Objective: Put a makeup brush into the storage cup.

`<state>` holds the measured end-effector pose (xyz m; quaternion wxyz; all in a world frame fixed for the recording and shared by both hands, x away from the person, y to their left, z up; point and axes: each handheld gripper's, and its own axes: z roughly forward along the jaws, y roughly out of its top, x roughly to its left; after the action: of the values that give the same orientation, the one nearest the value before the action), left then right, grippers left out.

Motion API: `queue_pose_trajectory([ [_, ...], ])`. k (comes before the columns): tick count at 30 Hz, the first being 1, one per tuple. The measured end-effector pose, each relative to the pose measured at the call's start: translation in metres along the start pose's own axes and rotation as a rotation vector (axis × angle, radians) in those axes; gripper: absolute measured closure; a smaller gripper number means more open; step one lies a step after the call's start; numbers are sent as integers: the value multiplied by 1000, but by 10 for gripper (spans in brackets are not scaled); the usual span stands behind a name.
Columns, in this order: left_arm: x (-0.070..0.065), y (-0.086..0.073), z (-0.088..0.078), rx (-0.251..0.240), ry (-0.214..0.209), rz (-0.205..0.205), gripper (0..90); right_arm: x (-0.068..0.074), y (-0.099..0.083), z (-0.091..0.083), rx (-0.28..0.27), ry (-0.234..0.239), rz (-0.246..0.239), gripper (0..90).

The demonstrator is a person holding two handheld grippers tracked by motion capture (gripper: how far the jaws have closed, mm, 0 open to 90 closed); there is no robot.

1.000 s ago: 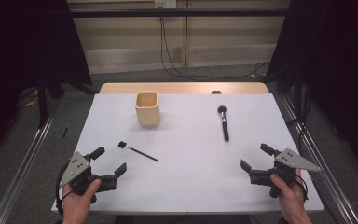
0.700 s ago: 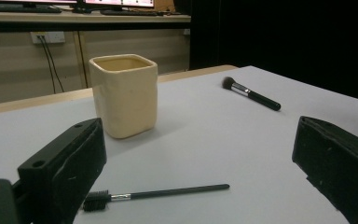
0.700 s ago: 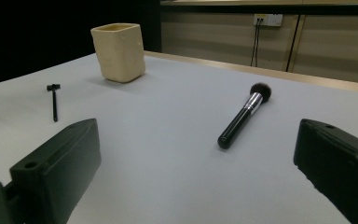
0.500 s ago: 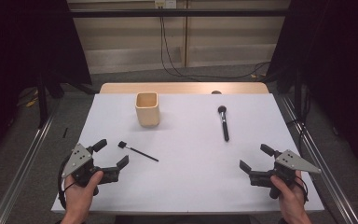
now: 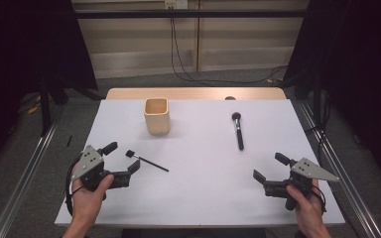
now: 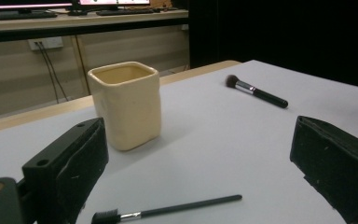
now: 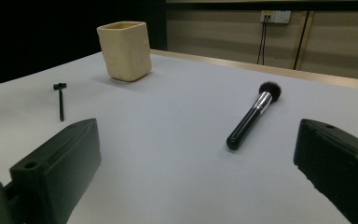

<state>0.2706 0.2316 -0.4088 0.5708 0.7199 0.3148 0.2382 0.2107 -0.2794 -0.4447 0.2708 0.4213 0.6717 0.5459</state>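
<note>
A cream square cup (image 5: 157,115) (image 6: 126,105) (image 7: 124,44) stands upright at the table's back left. A thin black brush (image 5: 147,161) (image 6: 168,210) (image 7: 59,99) lies flat at the front left. My left gripper (image 5: 122,158) is open, its jaws either side of that brush's head, nothing held. A thick black powder brush (image 5: 237,131) (image 6: 256,91) (image 7: 253,114) lies at the back right, bristles away from me. My right gripper (image 5: 270,166) is open and empty at the front right, well short of the powder brush.
The white table top (image 5: 198,163) ends in a wooden strip (image 5: 193,93) at the back. Metal rails (image 5: 25,173) run along both sides. Cables (image 5: 188,74) lie on the floor behind. Bare white surface spans the middle between the two brushes.
My left gripper has moved forward and right, bringing its jaws around the thin brush's head. The right gripper has stayed put.
</note>
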Motion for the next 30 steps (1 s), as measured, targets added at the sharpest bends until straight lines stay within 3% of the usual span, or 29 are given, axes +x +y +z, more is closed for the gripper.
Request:
queue_pose_trajectory([
  [11,4,15,16,-7,-7,6,40,-1,0,2,-1,10,-4,3],
  [30,28,30,51,10,-5,-1,33,0,0,2,5,19,-14,3],
])
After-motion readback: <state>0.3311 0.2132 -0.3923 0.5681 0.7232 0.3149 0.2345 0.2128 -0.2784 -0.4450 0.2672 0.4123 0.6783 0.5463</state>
